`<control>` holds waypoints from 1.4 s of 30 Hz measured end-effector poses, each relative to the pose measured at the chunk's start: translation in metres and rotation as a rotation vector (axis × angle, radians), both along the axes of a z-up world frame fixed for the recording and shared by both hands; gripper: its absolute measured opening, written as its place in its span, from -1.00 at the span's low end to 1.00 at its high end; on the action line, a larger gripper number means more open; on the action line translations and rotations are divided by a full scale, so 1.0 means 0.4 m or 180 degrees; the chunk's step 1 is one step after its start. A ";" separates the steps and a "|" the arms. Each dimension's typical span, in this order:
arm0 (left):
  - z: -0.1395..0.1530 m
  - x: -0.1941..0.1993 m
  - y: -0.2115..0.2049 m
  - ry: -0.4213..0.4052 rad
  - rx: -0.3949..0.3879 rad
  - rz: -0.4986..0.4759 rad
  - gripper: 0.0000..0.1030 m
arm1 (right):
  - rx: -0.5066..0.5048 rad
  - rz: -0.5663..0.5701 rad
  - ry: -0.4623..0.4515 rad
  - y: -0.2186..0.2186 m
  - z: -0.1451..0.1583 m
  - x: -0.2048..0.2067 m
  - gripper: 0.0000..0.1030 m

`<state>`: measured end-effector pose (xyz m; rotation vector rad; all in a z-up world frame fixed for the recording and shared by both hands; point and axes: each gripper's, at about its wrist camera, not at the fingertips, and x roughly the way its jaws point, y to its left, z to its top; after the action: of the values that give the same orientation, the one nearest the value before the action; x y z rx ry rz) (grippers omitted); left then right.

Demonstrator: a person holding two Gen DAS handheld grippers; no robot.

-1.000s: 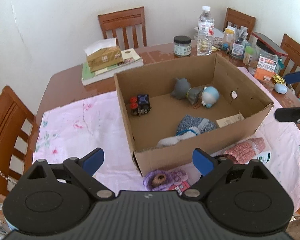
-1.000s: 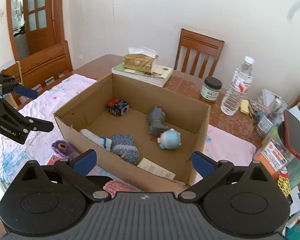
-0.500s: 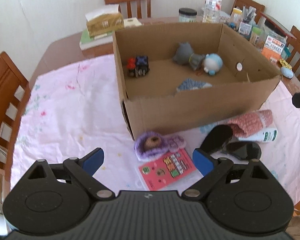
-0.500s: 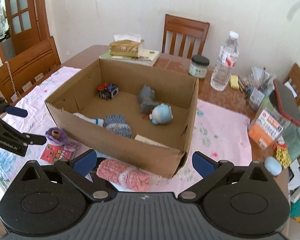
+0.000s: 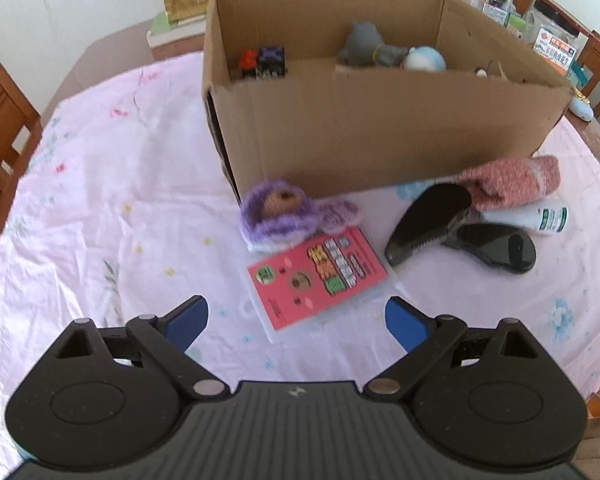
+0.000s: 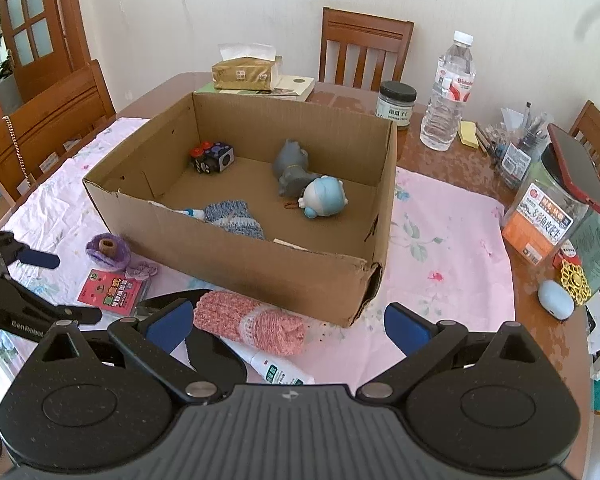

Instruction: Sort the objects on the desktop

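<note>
A cardboard box [image 5: 380, 128] [image 6: 260, 256] stands on the pink cloth and holds a cube toy [image 6: 212, 158], a grey figure [image 6: 292, 168], a blue round doll [image 6: 326, 200] and a blue knitted sock [image 6: 232, 218]. In front of the box lie a purple knitted piece [image 5: 284, 216], a red card pack [image 5: 316, 276], a black hairbrush [image 5: 428, 224], a pink knitted roll [image 5: 512, 178] [image 6: 252, 320] and a white tube [image 5: 540, 218]. My left gripper [image 5: 296, 320] hangs open just above the card pack. My right gripper [image 6: 288, 320] is open over the pink roll.
Behind the box are a tissue box on books [image 6: 246, 70], a dark-lidded jar [image 6: 398, 102] and a water bottle [image 6: 448, 92]. Jars, pens and a phone crowd the right side [image 6: 548, 200]. Wooden chairs [image 6: 364, 52] ring the table. Bare cloth [image 5: 100, 200] spreads left of the box.
My left gripper has sunk and tipped down toward the cloth; the card pack, purple piece and brush now fill its view. The right gripper has dropped a little toward the pink roll.
</note>
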<state>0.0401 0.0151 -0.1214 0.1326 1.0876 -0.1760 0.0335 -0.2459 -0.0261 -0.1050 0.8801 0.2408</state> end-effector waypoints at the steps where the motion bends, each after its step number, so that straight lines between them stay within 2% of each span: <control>1: -0.005 -0.002 -0.002 0.0022 -0.0013 0.0001 0.85 | 0.0003 -0.0008 0.0011 -0.001 -0.002 0.000 1.00; 9: -0.041 -0.012 -0.024 0.0139 -0.0174 0.0026 0.85 | -0.0007 -0.0053 0.0059 -0.009 -0.015 0.001 1.00; 15: -0.052 0.002 -0.027 0.0113 -0.0244 0.0106 0.88 | -0.0028 -0.0069 0.0093 -0.015 -0.022 0.002 1.00; 28: -0.064 0.042 -0.033 0.0012 -0.0090 0.0167 0.92 | -0.0034 -0.0142 0.0168 -0.033 -0.041 0.009 1.00; 42: -0.064 0.013 -0.006 -0.0006 -0.0079 0.0168 0.91 | -0.0034 -0.0111 0.0189 -0.029 -0.046 0.018 1.00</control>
<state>0.0455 0.0127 -0.1469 0.0818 1.0855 -0.1417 0.0407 -0.2574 -0.0444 -0.0928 0.9416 0.2076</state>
